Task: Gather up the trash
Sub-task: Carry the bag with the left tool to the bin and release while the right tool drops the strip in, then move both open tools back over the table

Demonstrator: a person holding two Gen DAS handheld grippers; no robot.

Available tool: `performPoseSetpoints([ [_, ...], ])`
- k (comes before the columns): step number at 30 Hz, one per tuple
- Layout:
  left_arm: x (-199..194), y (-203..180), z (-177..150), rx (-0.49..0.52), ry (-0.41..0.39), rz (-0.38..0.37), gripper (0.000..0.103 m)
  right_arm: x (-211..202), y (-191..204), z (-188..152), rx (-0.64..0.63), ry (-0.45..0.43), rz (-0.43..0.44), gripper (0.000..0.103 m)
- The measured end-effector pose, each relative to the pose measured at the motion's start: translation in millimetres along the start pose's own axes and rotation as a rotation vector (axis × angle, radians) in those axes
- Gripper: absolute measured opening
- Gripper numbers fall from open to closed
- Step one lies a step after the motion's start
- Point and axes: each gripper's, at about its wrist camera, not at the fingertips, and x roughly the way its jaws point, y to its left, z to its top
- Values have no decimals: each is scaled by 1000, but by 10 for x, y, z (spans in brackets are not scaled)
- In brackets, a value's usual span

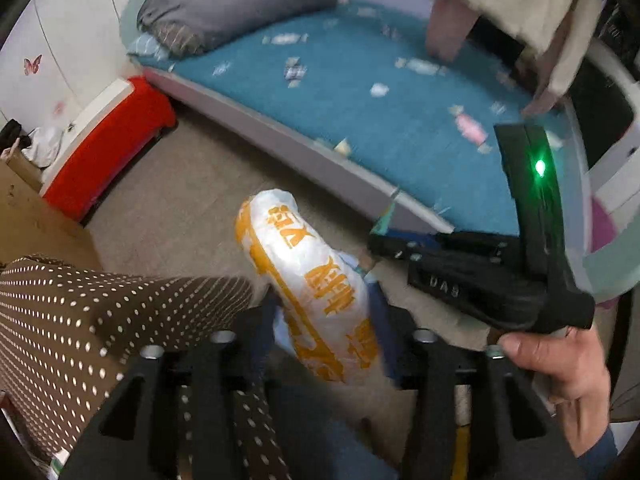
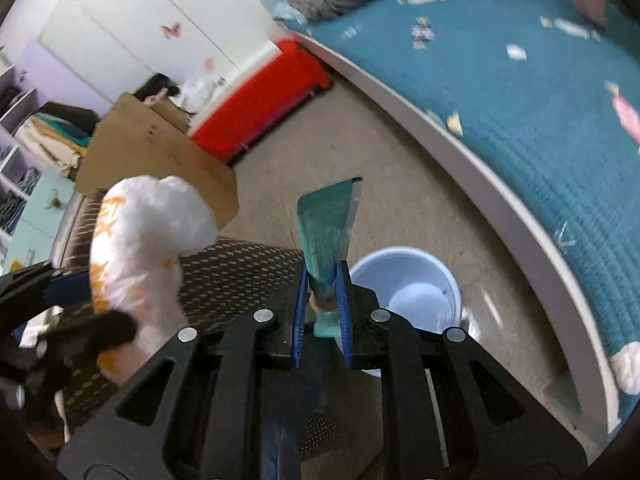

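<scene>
Jaws both closed: right gripper (image 2: 323, 300) pinches teal wrapper (image 2: 326, 224) upright, bin (image 2: 404, 280) just beyond-right; left gripper (image 1: 328, 320) clamps bag (image 1: 308, 280). More scraps (image 1: 472, 130) lie near bed (image 1: 360, 184) edge.

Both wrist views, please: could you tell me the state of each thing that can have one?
Left tool: shut on the white plastic bag, held off the floor.
Right tool: shut on the teal wrapper, which stands upright.
Bucket: upright on the floor, open, looks empty.
Bed: wrappers scattered on the cover.
Cardboard box: on the floor; open or closed, cannot tell.
</scene>
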Motion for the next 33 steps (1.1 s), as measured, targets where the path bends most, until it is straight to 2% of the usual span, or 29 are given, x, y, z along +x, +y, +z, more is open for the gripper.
performPoseSetpoints([
  [1,48,23,23,-18,35,11,75,118,-99,7,34,25,-9,41],
  [2,40,63,35,-41,38,8,85,173,-146,6,50,36,-10,78],
  [3,-11,100,36,-59,11,14,92,259,-227,-7,76,50,-5,85],
  [6,-126,147,19,-72,-34,68,94,367,-365,-66,138,82,21,85],
  [7,-167,179,26,-93,-47,61,94,359,-378,-84,148,81,24,85],
  [9,-258,241,-36,-128,-74,47,94,293,-399,-131,167,68,30,93],
  [10,-327,267,-81,-142,-93,42,94,253,-391,-145,169,61,28,97],
  [16,-697,275,-246,-178,-219,69,94,-167,-188,-199,158,-37,-27,97],
  [21,-1079,232,-421,-166,-329,114,94,-684,153,-240,112,-157,-13,97],
  [28,-1554,224,-671,-170,-445,162,94,-1243,720,-241,19,-286,-7,97],
  [33,-1868,318,-910,-192,-518,199,94,-1533,1233,-303,-100,-349,-50,97],
])
